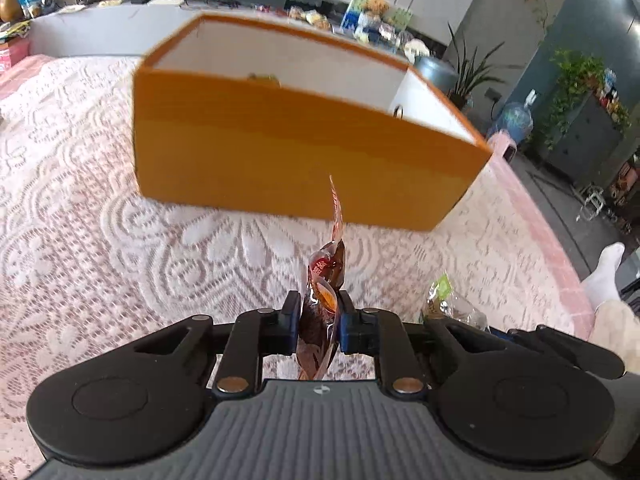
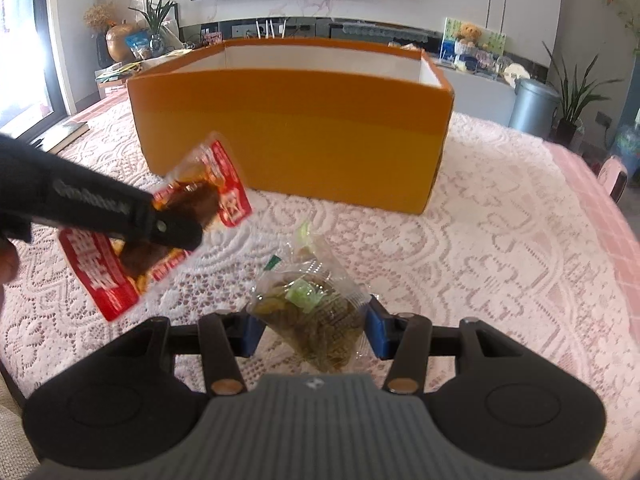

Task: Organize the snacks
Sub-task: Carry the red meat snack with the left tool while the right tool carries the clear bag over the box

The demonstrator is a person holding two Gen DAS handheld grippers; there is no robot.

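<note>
the left tongs (image 1: 319,322) are clamped on a red snack packet (image 1: 322,312), seen edge-on from the left wrist view, its thin sealed end sticking up in front of the orange box (image 1: 296,160). in the right wrist view the same red snack packet (image 2: 160,228) shows flat, with white print and a dark brown piece inside, held clear above the lace-covered worktop (image 2: 500,240) by the black left tongs (image 2: 176,232) coming in from the left edge.

the right tongs (image 2: 312,332) grip a clear packet (image 2: 312,308) holding a greenish-brown snack, with a green mark on the wrapper; both blue pads press its sides, and its crinkled top end stands up toward the box. from the left wrist view this clear packet (image 1: 448,304) peeks out just right of the left tongs.

the orange box (image 2: 296,136) sits open-topped on the worktop, white inside, beyond both packets and apart from them. a small yellowish item (image 1: 262,77) shows just over its near wall, too blurred to tell what it is.
</note>
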